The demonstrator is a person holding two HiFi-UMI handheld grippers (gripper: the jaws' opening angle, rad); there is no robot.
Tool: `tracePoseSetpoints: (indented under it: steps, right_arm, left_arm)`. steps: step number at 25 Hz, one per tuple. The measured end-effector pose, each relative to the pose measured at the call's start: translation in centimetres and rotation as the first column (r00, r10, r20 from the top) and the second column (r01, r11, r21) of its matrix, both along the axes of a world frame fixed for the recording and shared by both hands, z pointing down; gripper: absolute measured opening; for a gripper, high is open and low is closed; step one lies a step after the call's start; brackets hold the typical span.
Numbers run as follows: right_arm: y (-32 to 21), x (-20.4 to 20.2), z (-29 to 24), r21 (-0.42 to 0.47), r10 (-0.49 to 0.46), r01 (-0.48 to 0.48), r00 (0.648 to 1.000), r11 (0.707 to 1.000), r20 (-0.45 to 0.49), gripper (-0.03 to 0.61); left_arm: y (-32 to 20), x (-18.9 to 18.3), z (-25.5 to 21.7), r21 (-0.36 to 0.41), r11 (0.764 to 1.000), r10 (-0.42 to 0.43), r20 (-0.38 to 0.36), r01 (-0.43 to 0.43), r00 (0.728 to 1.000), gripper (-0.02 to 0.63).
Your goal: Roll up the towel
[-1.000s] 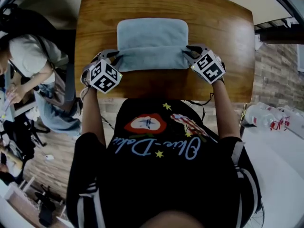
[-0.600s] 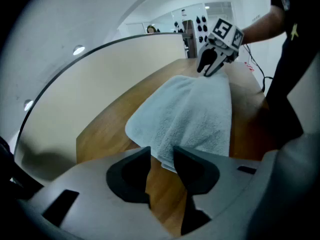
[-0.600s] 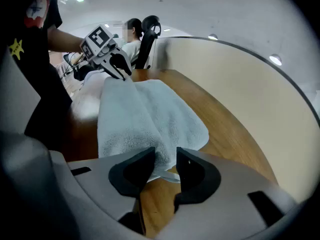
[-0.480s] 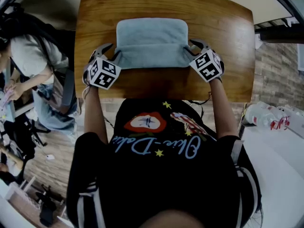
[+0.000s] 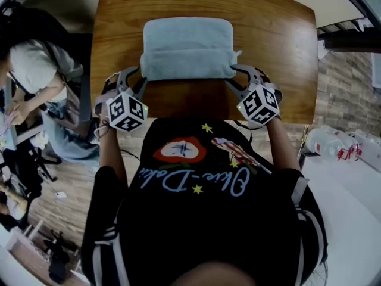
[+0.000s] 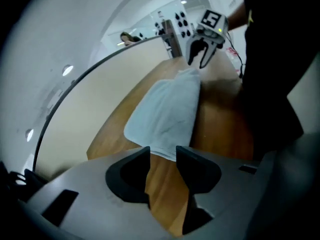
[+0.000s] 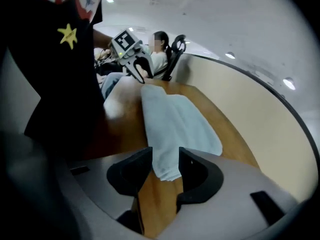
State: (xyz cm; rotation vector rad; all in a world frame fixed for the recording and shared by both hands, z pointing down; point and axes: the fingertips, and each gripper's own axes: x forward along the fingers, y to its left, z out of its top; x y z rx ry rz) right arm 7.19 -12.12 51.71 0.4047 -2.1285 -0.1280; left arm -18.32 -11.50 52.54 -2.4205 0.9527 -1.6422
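While towel (image 5: 187,43) lies part-rolled mid-tabletop (image 5: 280,52): step looks like regrip.
Left claw (image 6: 162,151), right claw (image 7: 165,154): just been opening, spread; towel corners at tips, unpinched.
Next: probably re-pinch roll, turn onward.

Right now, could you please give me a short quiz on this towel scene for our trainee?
1. True or false: the towel lies on a wooden table.
2. The jaws of the left gripper and the right gripper are: A both clamped on the towel; B both open; C one of each.
3. Fill in: the towel's folded-over band lies on the side ____ the person.
Key: 1 true. 2 B: both have just been opening; bare table shows between the left jaws, a loose towel corner between the right. 3 nearest.
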Motion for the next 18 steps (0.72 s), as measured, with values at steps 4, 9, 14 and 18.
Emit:
tracePoseSetpoints:
  steps: [4, 9, 14, 18]
  right_arm:
    - [1.4, 0.5, 2.5, 0.012, -0.114, 0.118, 0.981, 0.993, -0.154, 0.147]
    - [0.2, 1.2, 5.1, 0.063, -0.175, 0.202, 0.938, 0.977, -0.3, 0.151]
    - [-0.8, 1.2, 5.2, 0.052, -0.137, 0.155, 0.955, 0.986, -0.262, 0.104]
    - [-0.6, 1.2, 4.1, -0.019, -0.08, 0.078, 0.987, 0.997, -0.138, 0.057]
  left_arm:
    - [1.8, 1.3, 2.7, -0.03, 0.995, 0.093, 0.103, -0.091, 0.99, 0.16]
    - [1.6, 2.0, 4.7, -0.03, 0.99, 0.14, 0.17, -0.137, 0.975, 0.16]
    - [0.5, 2.2, 5.0, -0.001, 0.985, 0.17, 0.228, -0.175, 0.959, 0.114]
    - [0.7, 1.9, 4.1, -0.021, 0.991, 0.132, 0.123, -0.13, 0.984, 0.069]
